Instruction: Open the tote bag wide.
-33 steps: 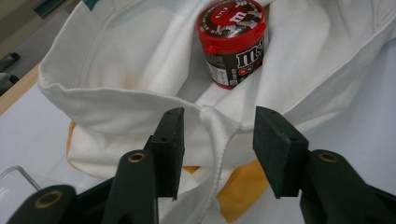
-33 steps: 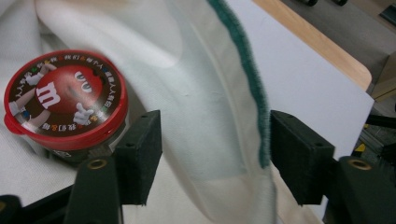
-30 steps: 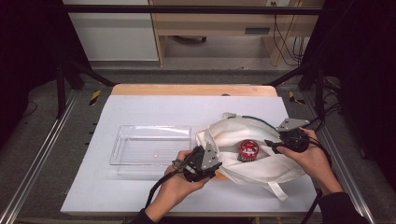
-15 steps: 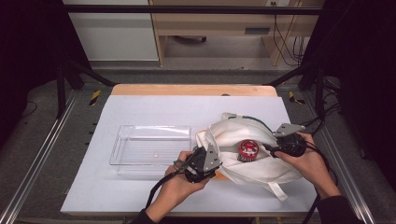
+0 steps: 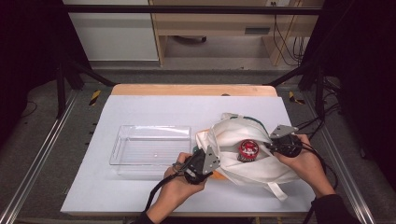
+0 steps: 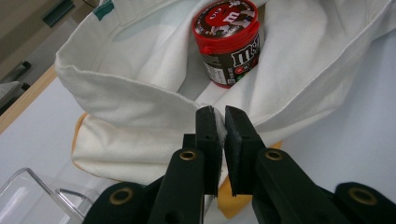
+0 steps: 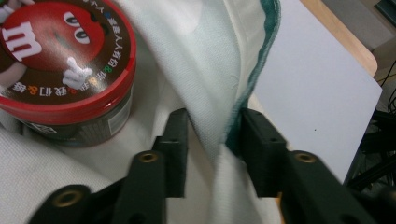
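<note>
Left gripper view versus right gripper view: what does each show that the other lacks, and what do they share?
Left gripper view: the left gripper shut on a fold of the bag, a clear tray corner at lower left, and the orange item under the bag.
Right gripper view: the right gripper, its jaws just closing either side of the bag's green-trimmed edge, a gap left beside the cloth.
Both: the red-lidded candy tub inside the bag, and the white table.

I can't see the orange thing [image 6: 83,125] under the bag [image 6: 140,88]; tub [image 7: 60,70] cut off top-left.
</note>
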`<state>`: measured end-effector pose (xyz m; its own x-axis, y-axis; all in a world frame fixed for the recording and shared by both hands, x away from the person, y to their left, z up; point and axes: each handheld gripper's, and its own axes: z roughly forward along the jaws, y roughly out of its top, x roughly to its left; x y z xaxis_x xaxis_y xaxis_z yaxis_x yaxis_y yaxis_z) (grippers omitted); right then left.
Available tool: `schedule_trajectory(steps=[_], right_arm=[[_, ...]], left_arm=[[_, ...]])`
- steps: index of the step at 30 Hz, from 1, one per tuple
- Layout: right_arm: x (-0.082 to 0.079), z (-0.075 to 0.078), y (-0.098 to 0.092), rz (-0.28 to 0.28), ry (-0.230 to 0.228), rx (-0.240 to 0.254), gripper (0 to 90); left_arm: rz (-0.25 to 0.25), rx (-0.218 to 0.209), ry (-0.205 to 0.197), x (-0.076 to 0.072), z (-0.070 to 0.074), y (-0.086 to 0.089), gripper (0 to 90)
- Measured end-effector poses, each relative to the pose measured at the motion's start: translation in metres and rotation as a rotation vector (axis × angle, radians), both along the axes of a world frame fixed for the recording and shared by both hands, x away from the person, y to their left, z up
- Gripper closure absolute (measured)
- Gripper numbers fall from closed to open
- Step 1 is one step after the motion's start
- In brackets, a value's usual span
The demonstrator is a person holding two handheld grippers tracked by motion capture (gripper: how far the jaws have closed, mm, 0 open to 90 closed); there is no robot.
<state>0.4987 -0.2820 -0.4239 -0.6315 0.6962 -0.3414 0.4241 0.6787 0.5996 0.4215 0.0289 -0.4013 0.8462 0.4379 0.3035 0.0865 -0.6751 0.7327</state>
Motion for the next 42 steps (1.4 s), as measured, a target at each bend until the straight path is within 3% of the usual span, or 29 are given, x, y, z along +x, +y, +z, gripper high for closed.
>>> schedule_trajectory(steps=[4,10,18,24,28,31,34,38,42], right_arm=[[0.004,0.001,0.001,-0.031,-0.003,0.000,79.8],[0.025,0.014,-0.006,-0.096,0.014,0.100,81.8],[0.042,-0.002,-0.014,-0.177,0.064,0.172,82.5],[0.047,-0.012,-0.018,-0.211,0.071,0.189,82.9],[0.049,-0.006,-0.020,-0.242,0.051,0.177,83.1],[0.049,0.002,-0.023,-0.264,0.032,0.195,83.1],[0.050,-0.006,-0.022,-0.261,0.053,0.186,83.2],[0.051,-0.020,-0.024,-0.266,0.076,0.194,83.2],[0.050,-0.019,-0.024,-0.262,0.072,0.197,82.6]], left_arm=[[-0.004,0.008,-0.016,-0.002,0.001,0.002,85.2],[-0.005,0.030,-0.018,-0.002,-0.001,0.003,86.1],[0.003,0.054,0.014,-0.002,-0.014,0.010,87.2],[0.003,0.068,0.017,-0.004,-0.020,0.011,87.4],[-0.002,0.069,0.021,-0.005,-0.021,0.015,87.5],[-0.001,0.059,0.023,-0.006,-0.022,0.015,87.5],[-0.002,0.079,0.021,-0.006,-0.023,0.015,87.5],[-0.001,0.073,0.039,-0.007,-0.027,0.017,87.5],[-0.001,0.061,0.050,-0.006,-0.028,0.018,87.4]])
